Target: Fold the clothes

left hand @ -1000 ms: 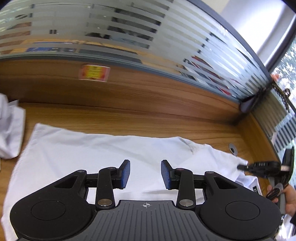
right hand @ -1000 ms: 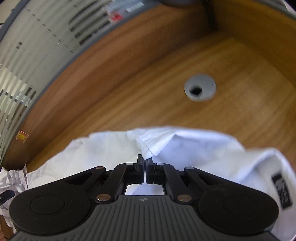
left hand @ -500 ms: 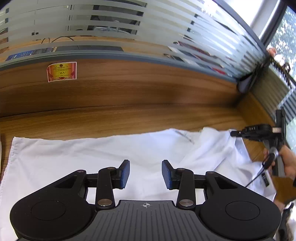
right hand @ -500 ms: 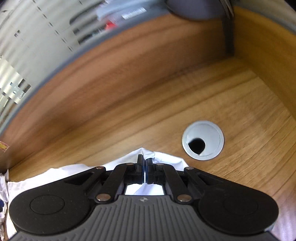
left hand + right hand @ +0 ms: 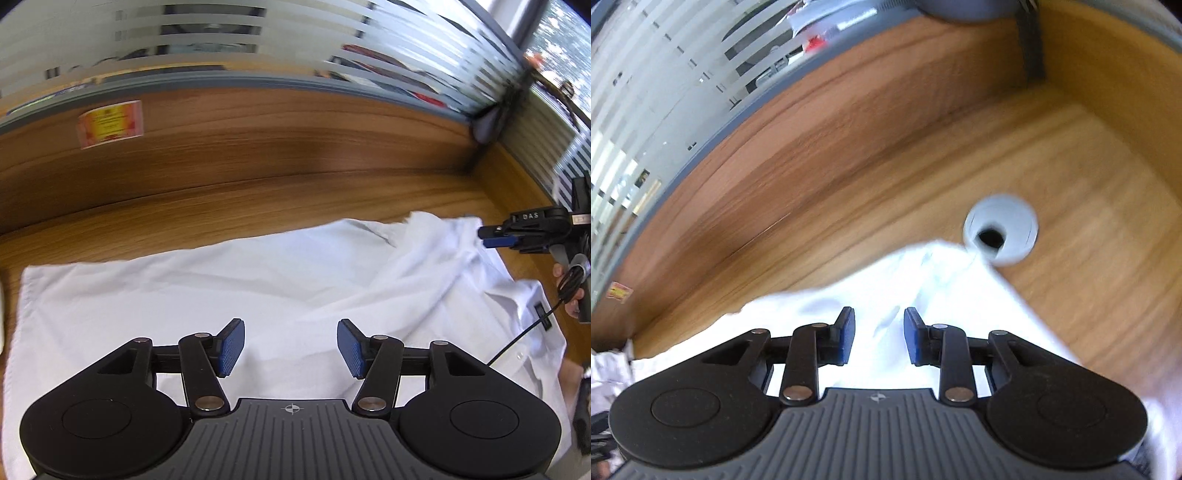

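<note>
Now both grippers hang open over the white shirt.
Left gripper and right gripper have just been opening, gripping nothing; shirt lies lengthwise across the wooden desk, collar right.

Two matching handheld tools, black with blue pads

Left tool: matte black linkage arms, silver rivets at the pivots, two round black discs on the housing, ribbed grey centre plate with a small cross-hair emblem, ribbed blue pads on the finger ends. Right tool: same black arms, silver rivets, ribbed grey plate with a small emblem, blue pads; from the left wrist view, white lettering "DAS" on its black side, grey handle, thin black cable trailing down. Hand at that handle, mostly hidden.
</note>
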Motion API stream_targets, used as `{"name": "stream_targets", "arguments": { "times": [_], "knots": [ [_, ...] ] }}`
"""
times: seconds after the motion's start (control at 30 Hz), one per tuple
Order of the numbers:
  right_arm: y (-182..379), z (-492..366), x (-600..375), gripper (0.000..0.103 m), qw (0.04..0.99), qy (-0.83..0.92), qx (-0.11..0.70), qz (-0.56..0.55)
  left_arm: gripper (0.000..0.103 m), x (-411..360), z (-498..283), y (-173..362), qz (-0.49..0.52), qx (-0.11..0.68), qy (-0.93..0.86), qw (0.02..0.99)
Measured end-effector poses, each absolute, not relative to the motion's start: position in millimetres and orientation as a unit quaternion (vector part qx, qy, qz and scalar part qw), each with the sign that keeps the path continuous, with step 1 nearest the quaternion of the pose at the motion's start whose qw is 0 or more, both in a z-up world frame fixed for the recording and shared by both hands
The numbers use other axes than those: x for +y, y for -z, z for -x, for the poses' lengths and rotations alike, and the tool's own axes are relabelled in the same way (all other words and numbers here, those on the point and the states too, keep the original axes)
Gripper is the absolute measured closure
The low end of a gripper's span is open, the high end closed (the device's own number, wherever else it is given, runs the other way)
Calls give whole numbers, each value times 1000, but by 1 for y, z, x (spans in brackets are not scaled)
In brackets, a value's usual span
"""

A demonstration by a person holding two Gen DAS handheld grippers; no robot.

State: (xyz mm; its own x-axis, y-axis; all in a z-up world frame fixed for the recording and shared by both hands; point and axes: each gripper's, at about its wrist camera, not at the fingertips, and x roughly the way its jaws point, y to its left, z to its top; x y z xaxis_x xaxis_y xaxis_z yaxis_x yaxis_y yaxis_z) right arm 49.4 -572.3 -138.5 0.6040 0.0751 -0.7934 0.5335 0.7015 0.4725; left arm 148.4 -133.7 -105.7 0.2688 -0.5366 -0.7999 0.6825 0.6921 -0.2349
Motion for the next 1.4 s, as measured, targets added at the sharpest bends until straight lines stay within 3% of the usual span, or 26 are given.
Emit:
{"name": "stream_targets", "arguments": {
  "times": [0.37, 0.8, 1.07, 1.27, 1.3, 1.4],
  "knots": [
    [162, -39, -524, 70, 772, 160, 401, -466, 41, -168, -147, 131, -137, 457, 433, 765],
    [173, -62, -518, 68, 749, 172, 410, -492, 40, -75, -189, 131, -133, 484, 356, 788],
    [171, -71, -517, 65, 752, 179, 420, -475, 40, -7, -204, 138, -48, 532, 294, 793],
    [167, -72, -516, 65, 755, 183, 422, -467, 41, 1, -205, 153, 41, 576, 296, 761],
    [164, -72, -516, 65, 756, 183, 421, -466, 45, 0, -203, 155, 46, 577, 292, 761],
    [156, -67, -517, 65, 763, 181, 418, -459, 86, 5, -196, 149, 77, 562, 290, 771]
  ]
}}
